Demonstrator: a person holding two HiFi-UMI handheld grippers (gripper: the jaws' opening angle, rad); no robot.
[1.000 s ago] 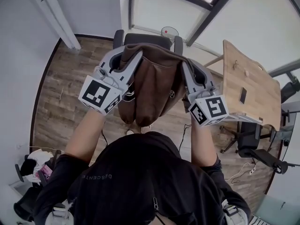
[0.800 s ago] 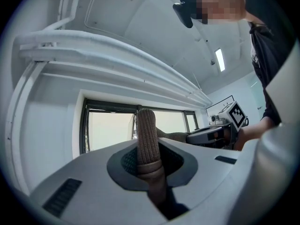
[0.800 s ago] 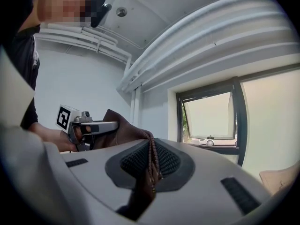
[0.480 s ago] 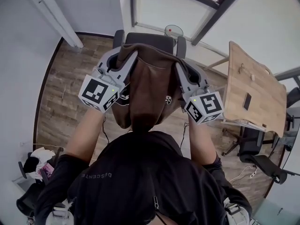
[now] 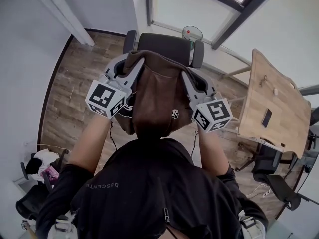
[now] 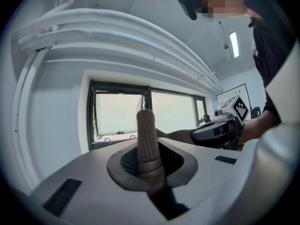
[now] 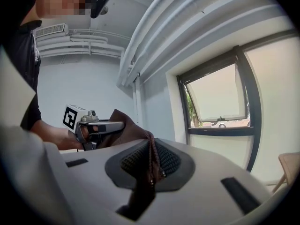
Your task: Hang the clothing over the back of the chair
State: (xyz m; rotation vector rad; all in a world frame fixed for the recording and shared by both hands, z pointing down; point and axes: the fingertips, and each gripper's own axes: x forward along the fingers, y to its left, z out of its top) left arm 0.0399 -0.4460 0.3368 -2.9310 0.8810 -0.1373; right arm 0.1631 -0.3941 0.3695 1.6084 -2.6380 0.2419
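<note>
Left gripper (image 5: 125, 66) and right gripper (image 5: 188, 79) each pinch a top edge of the garment (image 5: 157, 101), holding it spread above the chair (image 5: 164, 45), ready for draping over the back

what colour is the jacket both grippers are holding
Brown; the jacket shows best in the head view.

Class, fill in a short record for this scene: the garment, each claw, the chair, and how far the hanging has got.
Garment: brown garment, stretched between both claws, hanging down
Left claw: left claw shut on its ribbed edge
Right claw: right claw shut on another edge
Chair: black chair, beyond the garment, back bare
Progress: not yet draped
</note>
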